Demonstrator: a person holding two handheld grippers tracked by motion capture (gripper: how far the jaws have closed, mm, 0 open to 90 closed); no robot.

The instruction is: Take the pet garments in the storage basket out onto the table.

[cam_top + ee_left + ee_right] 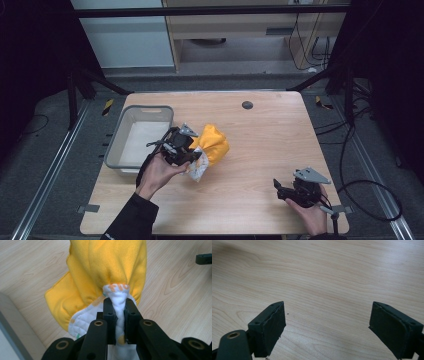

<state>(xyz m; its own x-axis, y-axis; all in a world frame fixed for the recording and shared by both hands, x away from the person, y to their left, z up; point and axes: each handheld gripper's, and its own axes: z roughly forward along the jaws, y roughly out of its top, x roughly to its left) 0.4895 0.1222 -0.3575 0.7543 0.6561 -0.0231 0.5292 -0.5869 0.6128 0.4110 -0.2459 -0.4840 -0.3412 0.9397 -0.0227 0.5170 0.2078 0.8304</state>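
on the table (pixel 260 150) a bin (pixel 137 142) stands at the left side, near the left edge. just to the right of the bin, about mid-table, lies a bundled cloth (pixel 212 147). the left tool (pixel 192 159) sits between bin and cloth, at the cloth's near left end, its jaws closed on a gathered fold of the cloth (pixel 105 277). the right tool (pixel 279 189) rests well apart from these, at the table's near right corner, jaws spread wide over bare table (pixel 324 277). a small round disc (pixel 247 105) lies toward the far edge, behind the cloth and to its right.
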